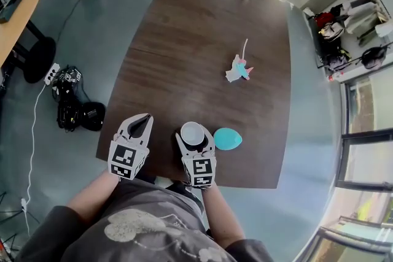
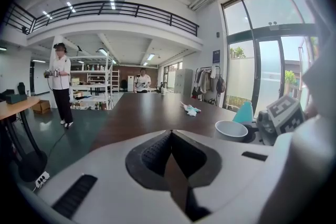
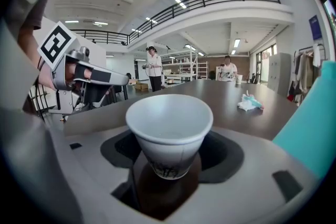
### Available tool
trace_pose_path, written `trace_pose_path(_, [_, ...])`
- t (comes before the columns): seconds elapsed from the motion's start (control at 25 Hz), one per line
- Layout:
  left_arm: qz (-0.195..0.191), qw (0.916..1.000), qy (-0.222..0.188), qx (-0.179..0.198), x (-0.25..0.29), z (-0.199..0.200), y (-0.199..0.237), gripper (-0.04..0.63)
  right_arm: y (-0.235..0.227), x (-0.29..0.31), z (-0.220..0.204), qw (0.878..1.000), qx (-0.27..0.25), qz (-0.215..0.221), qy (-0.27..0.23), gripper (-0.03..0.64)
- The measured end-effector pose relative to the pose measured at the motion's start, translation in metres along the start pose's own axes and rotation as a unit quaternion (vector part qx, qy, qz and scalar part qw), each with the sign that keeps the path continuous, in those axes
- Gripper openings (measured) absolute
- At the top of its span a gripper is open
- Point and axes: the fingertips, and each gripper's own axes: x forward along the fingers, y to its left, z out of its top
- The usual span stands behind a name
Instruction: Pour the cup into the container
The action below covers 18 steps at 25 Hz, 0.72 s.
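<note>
Cup: a white paper cup, gripped and upright. As far as the views show, the pour has not begun.

1. Left gripper. It sits at the near left of the dark wooden table, beside the cup and apart from it. In the left gripper view its jaws are together and hold nothing. It appears to have no part in the present step.

2. Right gripper. In the right gripper view its jaws stand wide on either side of the cup's lower wall and clamp it. The cup's rim is level. It cannot be told whether the base rests on the table or is just clear of it.

3. Cup, appearance. It has a tapered wall, a rolled rim and dark print low on the side. The inside looks plain white, and no contents can be made out.

4. Teal container. It lies just to the right of the cup near the table's near edge. It is judged to be the pour target, though its opening does not show.

5. Remaining work, as judged: bring the cup over the container, tilt it until it empties, then set it upright again.

Further right and further back, a small toy lies well apart from the work area.
</note>
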Motion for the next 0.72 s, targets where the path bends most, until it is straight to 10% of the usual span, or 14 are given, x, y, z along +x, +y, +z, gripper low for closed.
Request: trace_pose_path(0.72, [0.016,0.9999,-0.006,-0.001,-0.003,0.006,0.002,0.008,0.004,0.003,-0.012,1.0,-0.002,0.03,0.005,0.295])
